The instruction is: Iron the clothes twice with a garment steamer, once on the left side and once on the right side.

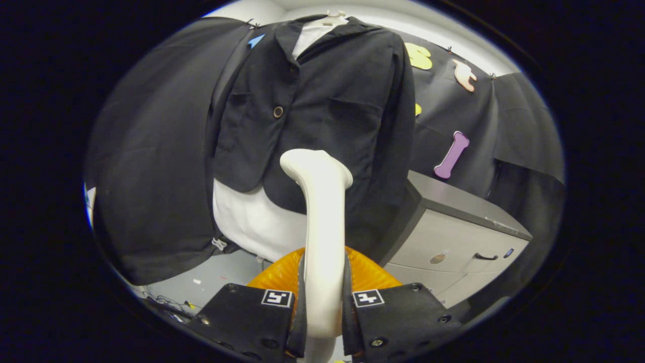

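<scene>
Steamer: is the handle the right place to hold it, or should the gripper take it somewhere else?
The handle is the place to hold it. The steamer's slim upright neck fits between the fingers, and the gripper is shut on it low down, just above the wide orange base. Coming from behind leaves the bent head free to face the jacket. The base looks too wide for the jaws.

A staged recording booth, not a home: black cloth wall [151, 166] draped behind, a dark jacket on a white mannequin torso [257, 222], a grey drawer cabinet [453, 242], loose cables on the pale floor [221, 277].
</scene>
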`<state>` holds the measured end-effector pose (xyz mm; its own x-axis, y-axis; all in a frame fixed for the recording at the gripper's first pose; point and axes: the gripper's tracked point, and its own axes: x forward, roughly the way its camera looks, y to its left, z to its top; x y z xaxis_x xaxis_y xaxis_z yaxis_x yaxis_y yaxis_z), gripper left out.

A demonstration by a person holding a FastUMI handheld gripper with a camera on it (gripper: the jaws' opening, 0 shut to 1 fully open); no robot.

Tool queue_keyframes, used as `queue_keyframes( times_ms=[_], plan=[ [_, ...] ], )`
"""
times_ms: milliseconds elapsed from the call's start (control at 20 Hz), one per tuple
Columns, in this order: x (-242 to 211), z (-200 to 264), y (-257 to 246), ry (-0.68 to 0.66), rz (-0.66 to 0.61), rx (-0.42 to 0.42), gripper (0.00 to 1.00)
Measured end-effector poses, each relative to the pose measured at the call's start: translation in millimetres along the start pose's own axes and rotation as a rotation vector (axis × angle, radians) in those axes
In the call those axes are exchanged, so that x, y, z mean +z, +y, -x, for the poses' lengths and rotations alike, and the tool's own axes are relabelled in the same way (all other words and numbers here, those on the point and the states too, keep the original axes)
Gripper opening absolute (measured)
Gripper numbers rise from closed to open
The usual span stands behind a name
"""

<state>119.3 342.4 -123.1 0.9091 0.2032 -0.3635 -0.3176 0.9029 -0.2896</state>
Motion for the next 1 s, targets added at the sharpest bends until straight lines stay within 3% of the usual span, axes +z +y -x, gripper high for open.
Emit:
queue_keyframes(
  times_ms=[300, 500, 700, 1000],
  plan=[
    [-29, -12, 12, 0.096, 0.032, 0.027, 0.31],
    [-21, -1, 20, 0.077, 0.032, 0.038, 0.31],
    [22, 20, 34, -0.003, 0.005, 0.077, 0.3],
    [158, 48, 60, -0.299, -0.011, 0.151, 0.3]
  ],
)
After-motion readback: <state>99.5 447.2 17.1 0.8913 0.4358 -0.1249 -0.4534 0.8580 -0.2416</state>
